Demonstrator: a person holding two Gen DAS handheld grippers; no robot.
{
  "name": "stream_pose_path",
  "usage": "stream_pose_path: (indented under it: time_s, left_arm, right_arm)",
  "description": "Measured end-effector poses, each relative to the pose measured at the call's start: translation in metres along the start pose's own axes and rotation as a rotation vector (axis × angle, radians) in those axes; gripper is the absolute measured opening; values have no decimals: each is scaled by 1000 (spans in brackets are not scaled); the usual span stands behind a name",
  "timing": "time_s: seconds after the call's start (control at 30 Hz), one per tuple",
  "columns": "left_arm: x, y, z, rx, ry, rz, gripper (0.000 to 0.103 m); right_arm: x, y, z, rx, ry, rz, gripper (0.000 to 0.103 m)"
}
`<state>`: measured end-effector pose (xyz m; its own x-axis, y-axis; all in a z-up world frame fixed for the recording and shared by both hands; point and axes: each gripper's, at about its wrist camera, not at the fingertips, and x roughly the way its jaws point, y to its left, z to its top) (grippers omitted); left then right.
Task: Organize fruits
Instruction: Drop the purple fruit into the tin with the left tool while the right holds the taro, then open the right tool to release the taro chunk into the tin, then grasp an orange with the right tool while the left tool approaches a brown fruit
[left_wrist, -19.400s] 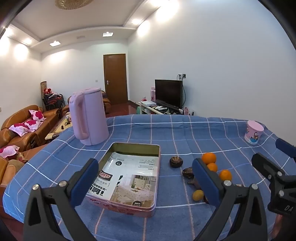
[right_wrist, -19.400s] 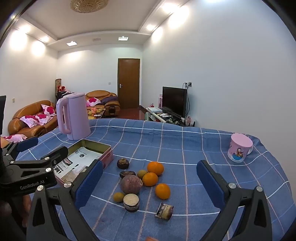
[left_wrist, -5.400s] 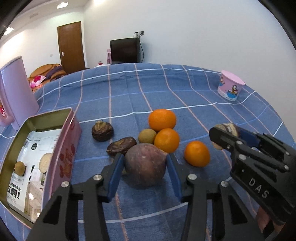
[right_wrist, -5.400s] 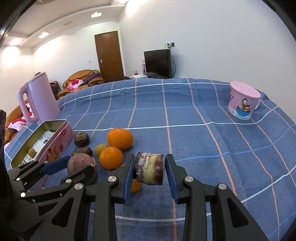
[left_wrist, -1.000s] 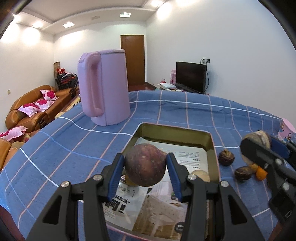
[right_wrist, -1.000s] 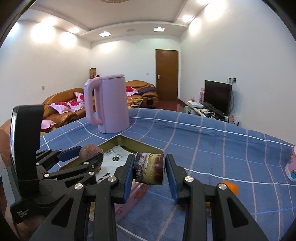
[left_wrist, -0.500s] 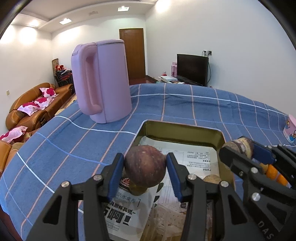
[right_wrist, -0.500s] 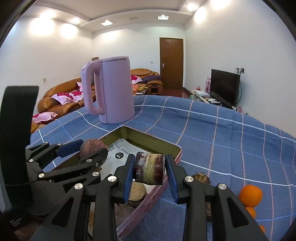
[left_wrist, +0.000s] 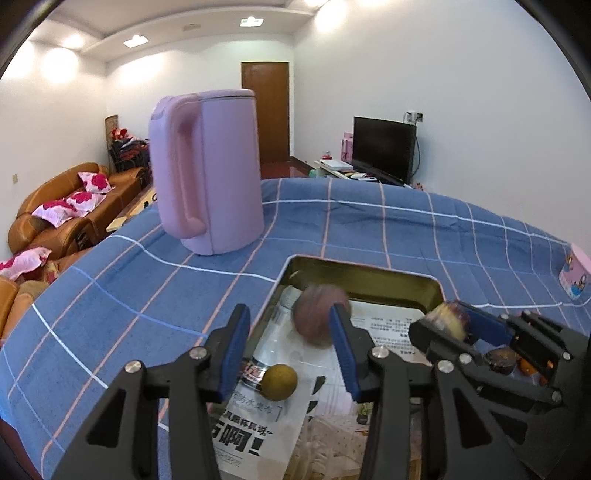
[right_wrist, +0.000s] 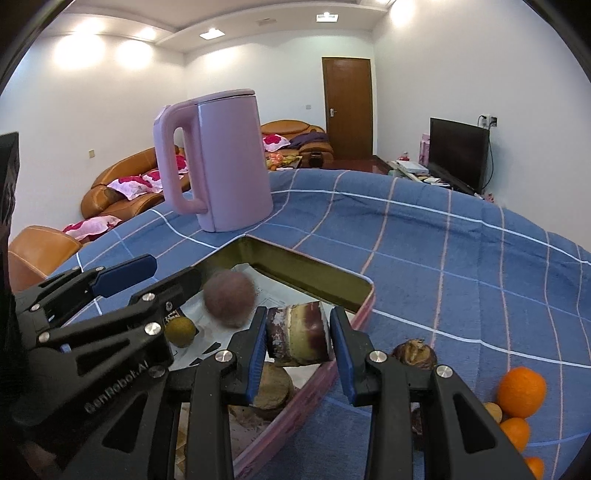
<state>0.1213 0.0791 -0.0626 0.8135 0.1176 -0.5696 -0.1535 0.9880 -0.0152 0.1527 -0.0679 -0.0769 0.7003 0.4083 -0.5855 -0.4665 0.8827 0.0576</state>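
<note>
My left gripper (left_wrist: 291, 350) is open over the metal tin (left_wrist: 364, 280). A round purple fruit (left_wrist: 317, 319), blurred, is free between its jaws above the tin's paper lining; it also shows in the right wrist view (right_wrist: 229, 299). A small yellow-green fruit (left_wrist: 279, 382) lies in the tin. My right gripper (right_wrist: 298, 350) is shut on a cut brown fruit piece (right_wrist: 298, 334) above the tin's right rim (right_wrist: 325, 282). Another flat brown piece (right_wrist: 271, 386) lies in the tin under it.
A pink kettle (left_wrist: 205, 173) stands behind the tin. A brown fruit (right_wrist: 413, 354) and oranges (right_wrist: 521, 391) lie on the blue checked cloth (right_wrist: 443, 258) right of the tin. A pink cup (left_wrist: 574, 273) stands at far right.
My left gripper has opened and let go of the purple fruit, which is dropping into the tin. My right gripper has moved closer over the tin with its piece.
</note>
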Motion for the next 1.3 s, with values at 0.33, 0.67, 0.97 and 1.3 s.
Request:
stream_pose_path:
  time_s: [0.33, 0.67, 0.97, 1.3]
  left_arm:
    - [-29, 9, 6, -51, -78, 2, 85]
    - [-40, -27, -4, 1, -80, -46, 87]
    - [-43, -85, -19, 109, -53, -108, 87]
    - [-39, -123, -32, 199, -18, -133, 87]
  right_arm:
    - [-33, -14, -4, 42, -72, -9, 64]
    - [-102, -82, -37, 112, -95, -187, 64]
    - [-125, -141, -71, 188, -12, -324, 64]
    - [-108, -146, -83, 224, 85, -211, 64]
